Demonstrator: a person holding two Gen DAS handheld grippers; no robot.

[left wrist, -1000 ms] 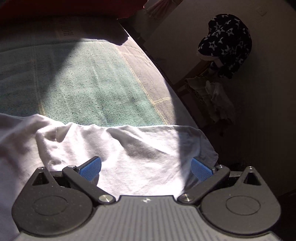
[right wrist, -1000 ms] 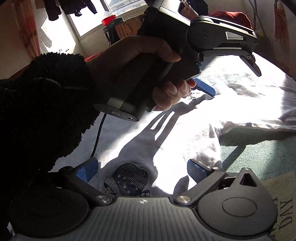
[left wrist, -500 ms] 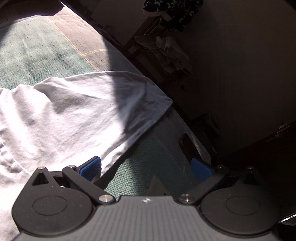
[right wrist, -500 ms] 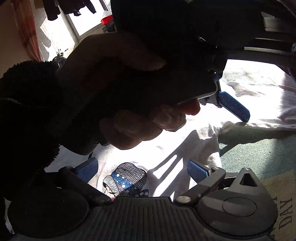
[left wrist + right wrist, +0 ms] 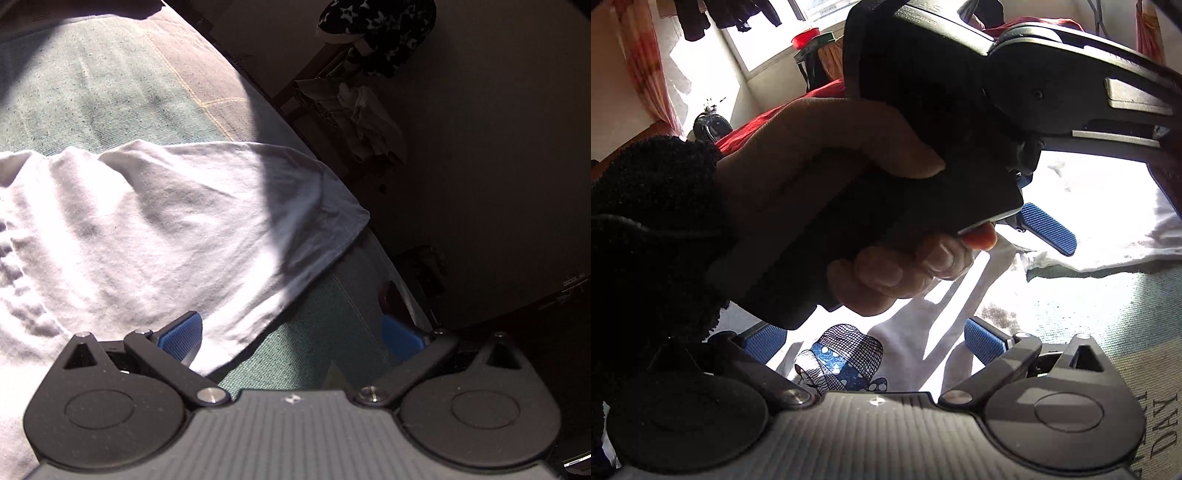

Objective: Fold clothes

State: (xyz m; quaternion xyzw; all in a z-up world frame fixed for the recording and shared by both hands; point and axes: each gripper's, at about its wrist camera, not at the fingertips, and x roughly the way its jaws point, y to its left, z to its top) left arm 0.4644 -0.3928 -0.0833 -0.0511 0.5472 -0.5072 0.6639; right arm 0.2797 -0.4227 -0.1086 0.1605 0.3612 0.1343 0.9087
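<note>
Both tools gape empty: left tool (image 5: 291,332) above one white shirt (image 5: 155,229); hand (image 5: 849,206) blocks right tool (image 5: 875,339).

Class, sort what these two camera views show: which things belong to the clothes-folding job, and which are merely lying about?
Part of the job:
white T-shirt
left gripper, open
right gripper, open

Lying about:
star-patterned dark garment off the bed
pale cloths below it
red cloth near the window
</note>
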